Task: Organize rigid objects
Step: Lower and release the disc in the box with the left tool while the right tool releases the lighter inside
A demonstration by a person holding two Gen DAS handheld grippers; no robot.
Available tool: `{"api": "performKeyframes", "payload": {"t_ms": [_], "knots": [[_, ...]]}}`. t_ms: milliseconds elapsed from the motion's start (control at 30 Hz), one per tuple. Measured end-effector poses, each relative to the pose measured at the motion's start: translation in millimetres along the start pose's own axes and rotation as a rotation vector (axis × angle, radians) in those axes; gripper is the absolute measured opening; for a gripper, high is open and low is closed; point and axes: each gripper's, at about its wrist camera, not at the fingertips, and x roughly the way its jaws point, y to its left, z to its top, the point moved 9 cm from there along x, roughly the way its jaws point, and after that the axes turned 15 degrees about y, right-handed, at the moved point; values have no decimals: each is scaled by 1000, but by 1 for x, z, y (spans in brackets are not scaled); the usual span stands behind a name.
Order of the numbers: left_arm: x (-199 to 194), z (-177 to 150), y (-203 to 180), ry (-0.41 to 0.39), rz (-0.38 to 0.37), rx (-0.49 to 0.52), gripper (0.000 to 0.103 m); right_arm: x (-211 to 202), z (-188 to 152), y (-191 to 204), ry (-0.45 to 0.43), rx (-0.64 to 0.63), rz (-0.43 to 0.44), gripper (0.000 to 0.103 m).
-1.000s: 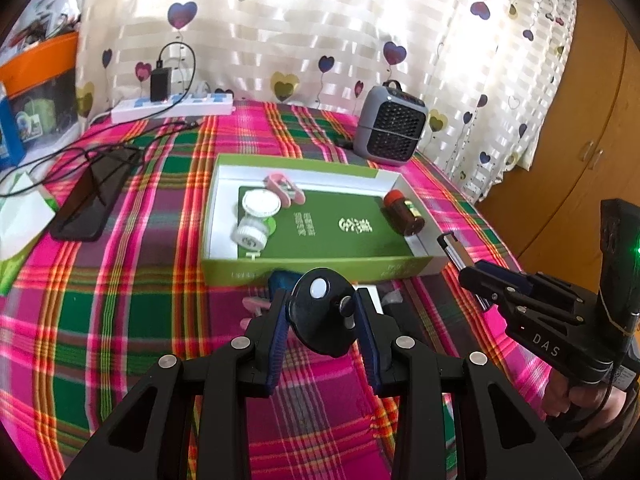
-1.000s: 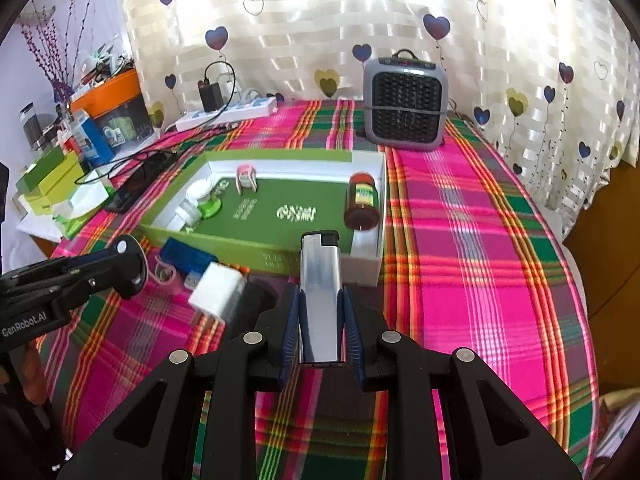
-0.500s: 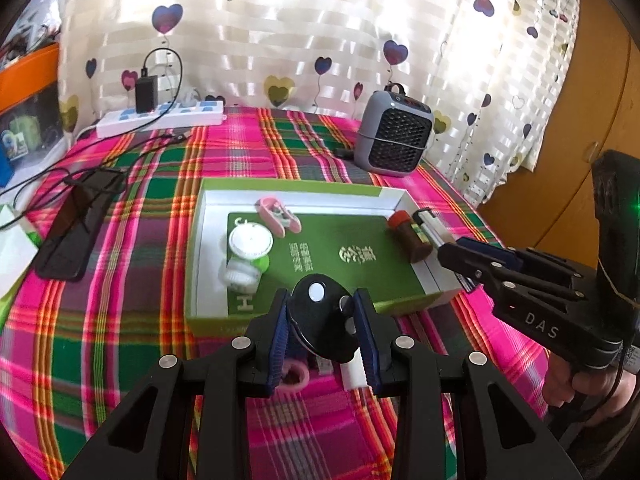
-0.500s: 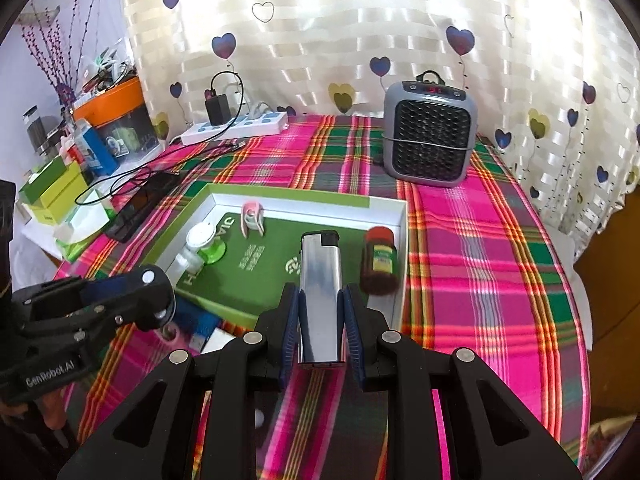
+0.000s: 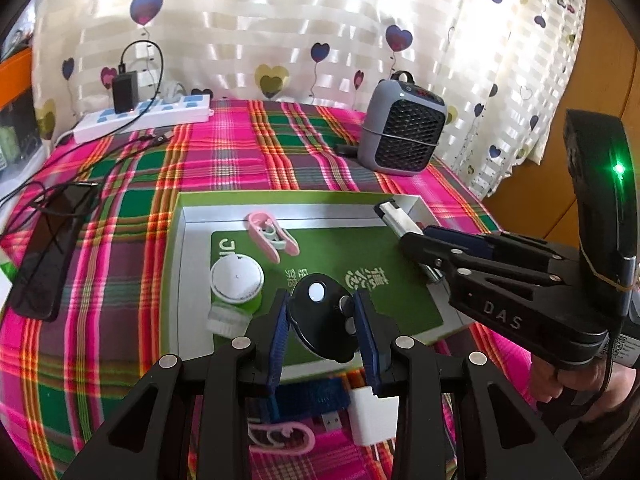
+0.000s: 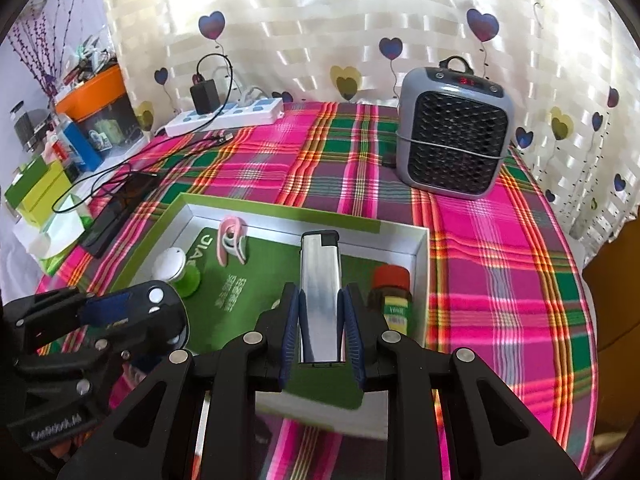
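A round black plastic remote with a white button (image 5: 322,316) is pinched between the blue pads of the left gripper (image 5: 323,336), and it is held above the near part of a shallow green-and-white cardboard box (image 5: 178,272) that lies on a table covered with a pink and green plaid cloth (image 5: 248,160). A silver rectangular lighter with a black cap (image 6: 320,280) is clamped by the jaws of the right gripper (image 6: 320,330), which are pressed tightly on its two long sides — the lighter points forward over the green floor of the same box. Inside the box several things are seen: a pink plastic clip (image 5: 272,237) near the far wall, a small white-lidded round jar on a green base (image 5: 237,283) at the left side, and a small brown bottle with a red cap (image 6: 391,294) against the right wall. In front of the box, on the cloth, a second pink clip (image 5: 280,436), a white plug adapter (image 5: 370,416) and a blue flat object (image 5: 316,400) are partly hidden behind the left gripper's fingers. At the back of the table a grey portable heater (image 6: 454,136) and a white power strip (image 5: 144,118) are placed — well apart from each other. A black phone (image 5: 48,248) lies at the left edge.
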Motion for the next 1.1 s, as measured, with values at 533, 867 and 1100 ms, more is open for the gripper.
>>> {"api": "performKeyframes", "payload": {"t_ms": [533,867,1100], "knots": [[32,10,14,56,23,-15,31,45,16,-5,75,-15,-5,24],[42,10,17,76,26,-24,31,58,19,-4,96,-21,-2,24],[48,9,18,95,27,-28,31,59,20,-4,95,-15,12,24]]}}
